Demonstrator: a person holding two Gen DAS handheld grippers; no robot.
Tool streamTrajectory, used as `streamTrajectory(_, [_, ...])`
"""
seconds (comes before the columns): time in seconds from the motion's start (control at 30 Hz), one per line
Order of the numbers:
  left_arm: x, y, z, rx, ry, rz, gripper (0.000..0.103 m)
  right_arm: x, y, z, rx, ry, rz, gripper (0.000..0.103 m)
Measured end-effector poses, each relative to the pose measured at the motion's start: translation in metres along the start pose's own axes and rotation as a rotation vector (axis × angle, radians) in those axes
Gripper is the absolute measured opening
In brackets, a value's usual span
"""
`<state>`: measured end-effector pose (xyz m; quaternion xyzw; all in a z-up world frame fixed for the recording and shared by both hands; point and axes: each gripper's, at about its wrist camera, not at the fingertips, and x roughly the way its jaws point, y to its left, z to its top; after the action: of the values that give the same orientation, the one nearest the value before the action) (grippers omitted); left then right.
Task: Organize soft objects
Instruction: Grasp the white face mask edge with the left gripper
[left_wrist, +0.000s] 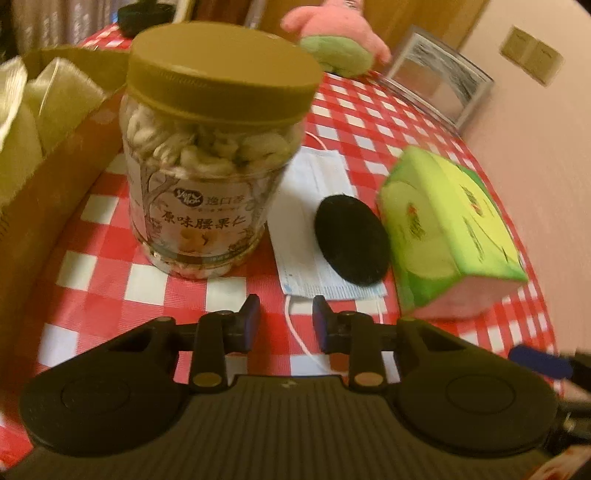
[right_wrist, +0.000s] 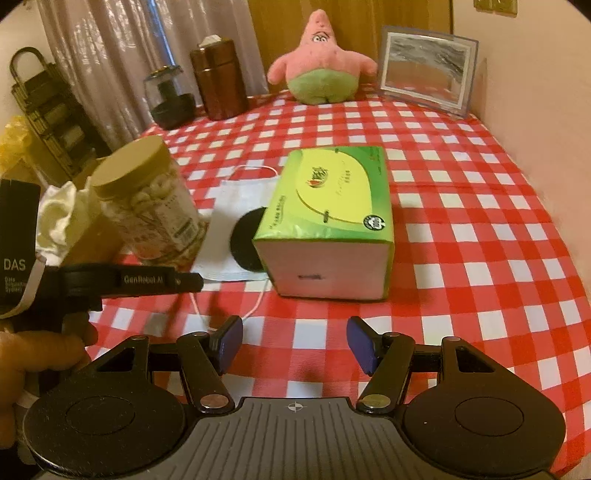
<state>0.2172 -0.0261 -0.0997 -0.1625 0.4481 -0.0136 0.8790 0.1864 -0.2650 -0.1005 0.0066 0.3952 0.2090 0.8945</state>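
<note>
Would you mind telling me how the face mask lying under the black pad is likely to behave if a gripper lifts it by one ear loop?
The face mask looks thin and pleated, so it would probably hang limp. The black pad rests on it and would likely slide off. Its ear loop looks thin and stretchy, so it may slip from the pads.

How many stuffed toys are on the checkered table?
1. The pink star plush sits at the far edge of the checkered table, beside the picture frame. The cardboard box on the left could hide more.
</note>
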Motion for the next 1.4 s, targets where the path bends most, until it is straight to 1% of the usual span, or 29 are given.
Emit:
streamTrajectory(0.07, [0.006,0.004,0.0,-0.042,-0.006,-0.003,0.022,0.003,-0.001,-0.001,0.002,-0.004,-0.025,0.062])
streamTrajectory(0.2, [0.014,0.01,0.003,-0.11,-0.023,-0.011,0.019,0.006,-0.005,-0.001,0.025,-0.011,-0.042,0.062])
streamTrajectory(0.27, [0.016,0.011,0.004,-0.135,-0.029,-0.009,0.013,0.008,-0.006,0.0,0.032,-0.014,-0.055,0.062])
streamTrajectory(0.37, [0.017,0.014,0.007,-0.152,-0.032,-0.001,0.008,0.01,-0.008,0.001,0.038,-0.012,-0.07,0.062])
streamTrajectory(0.5, [0.014,0.015,0.006,-0.16,-0.038,0.007,0.007,0.01,-0.006,0.001,0.038,-0.016,-0.074,0.062])
streamTrajectory(0.7, [0.012,0.015,0.003,-0.183,-0.044,-0.047,0.007,0.01,-0.006,0.0,0.038,-0.008,-0.074,0.062])
streamTrajectory(0.9, [0.017,0.016,0.001,-0.233,-0.057,-0.067,0.007,0.013,-0.007,-0.001,0.037,-0.002,-0.072,0.062])
streamTrajectory(0.93, [0.017,0.016,0.002,-0.239,-0.056,-0.07,0.006,0.013,-0.007,-0.001,0.038,-0.003,-0.072,0.062])
streamTrajectory(0.97, [0.018,0.015,0.002,-0.241,-0.056,-0.07,0.002,0.013,-0.007,-0.001,0.039,-0.004,-0.073,0.062])
streamTrajectory(1.0, [0.018,0.015,0.002,-0.242,-0.055,-0.07,0.001,0.013,-0.007,-0.001,0.039,-0.004,-0.074,0.062])
streamTrajectory(1.17, [0.018,0.012,0.001,-0.214,-0.037,-0.052,0.0,0.013,-0.007,-0.001,0.037,-0.007,-0.078,0.062])
streamTrajectory(1.27, [0.011,0.015,-0.001,-0.2,-0.024,-0.052,0.0,0.013,-0.005,-0.001,0.035,-0.007,-0.075,0.062])
streamTrajectory(1.4, [-0.006,0.019,-0.002,-0.139,0.003,-0.025,0.0,0.01,0.002,-0.003,0.022,-0.011,-0.057,0.062])
